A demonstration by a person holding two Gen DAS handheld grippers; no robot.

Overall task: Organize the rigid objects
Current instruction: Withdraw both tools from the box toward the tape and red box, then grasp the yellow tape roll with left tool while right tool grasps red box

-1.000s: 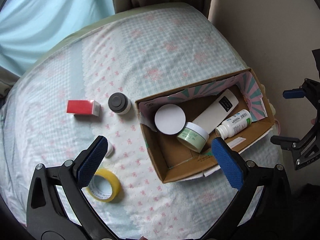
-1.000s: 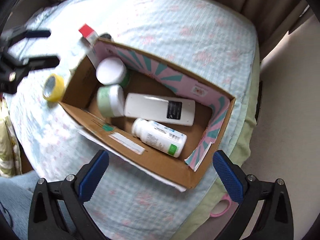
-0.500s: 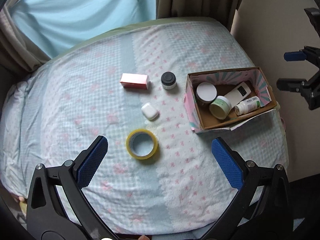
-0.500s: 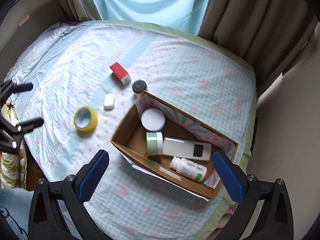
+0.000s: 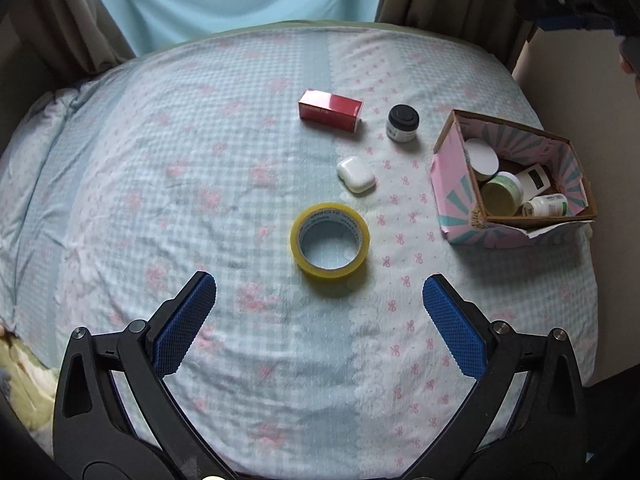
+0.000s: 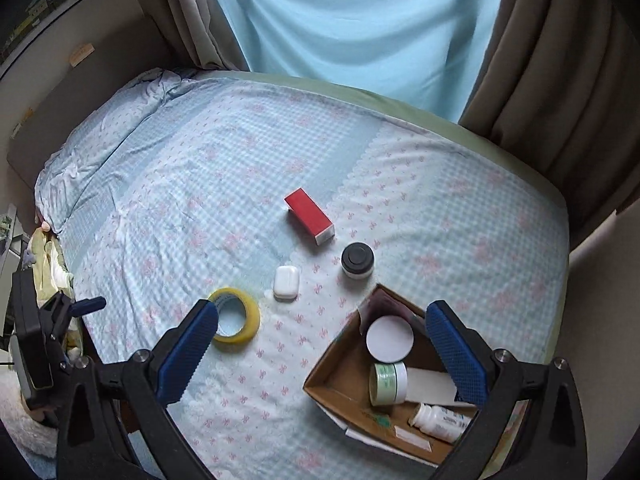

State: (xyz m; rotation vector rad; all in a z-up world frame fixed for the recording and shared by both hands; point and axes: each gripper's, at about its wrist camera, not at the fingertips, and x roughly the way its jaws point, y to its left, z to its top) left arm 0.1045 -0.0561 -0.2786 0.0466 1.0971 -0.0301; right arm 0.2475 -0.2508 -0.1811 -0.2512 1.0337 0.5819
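A pale blue checked bedspread (image 5: 200,184) with pink bows carries a yellow tape roll (image 5: 330,241), red box (image 5: 330,111), white case (image 5: 355,174) and black-lidded jar (image 5: 403,123).

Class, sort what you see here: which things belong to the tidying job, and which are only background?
Job: cardboard box, tape roll, white case, red carton, black-lidded jar, left gripper, right gripper.
Background: bedspread, curtains.
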